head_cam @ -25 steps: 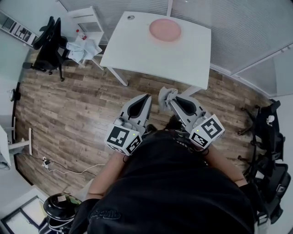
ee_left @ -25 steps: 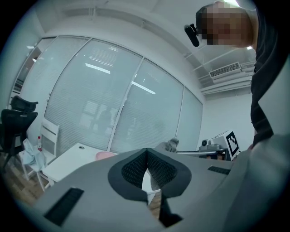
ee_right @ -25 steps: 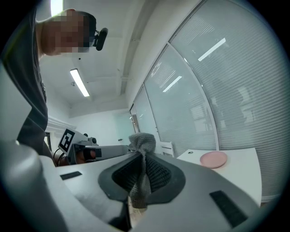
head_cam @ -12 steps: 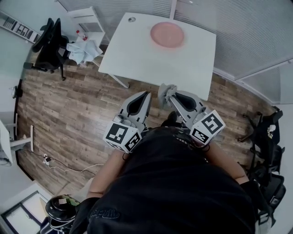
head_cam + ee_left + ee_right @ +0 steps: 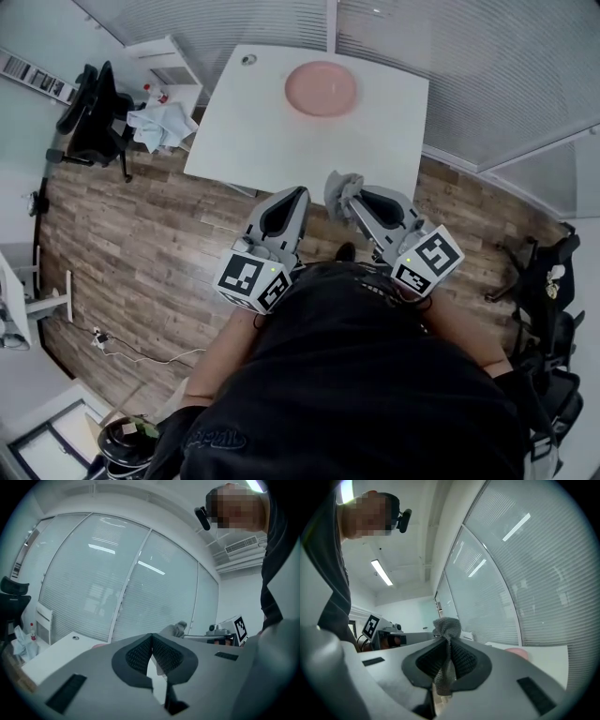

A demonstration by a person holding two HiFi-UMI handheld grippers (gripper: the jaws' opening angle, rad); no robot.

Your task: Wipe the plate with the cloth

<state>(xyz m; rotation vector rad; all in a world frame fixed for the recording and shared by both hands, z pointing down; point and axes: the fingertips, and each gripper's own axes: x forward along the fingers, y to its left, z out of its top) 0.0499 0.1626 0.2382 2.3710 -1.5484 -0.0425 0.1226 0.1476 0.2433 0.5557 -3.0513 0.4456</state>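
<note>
A pink plate (image 5: 321,88) lies on the far side of a white table (image 5: 253,131); its rim (image 5: 518,653) peeks over the right gripper's body. Both grippers hang over the wooden floor, short of the table's near edge. My right gripper (image 5: 343,193) is shut on a grey knitted cloth (image 5: 447,631), which bunches up above the jaws and hangs below them. My left gripper (image 5: 298,195) is shut with nothing between its jaws. The cloth (image 5: 178,629) also shows past the left gripper's tip.
A black office chair (image 5: 89,122) stands left of the table, beside a small white shelf (image 5: 167,58) with pale cloths (image 5: 157,126) heaped on it. Glass walls with blinds (image 5: 450,56) run behind the table. More chairs (image 5: 548,281) sit at the right.
Both grippers have moved toward the table, side by side. The table's near edge and the plate now lie closer to them. The cloth stays clamped in the right gripper.
</note>
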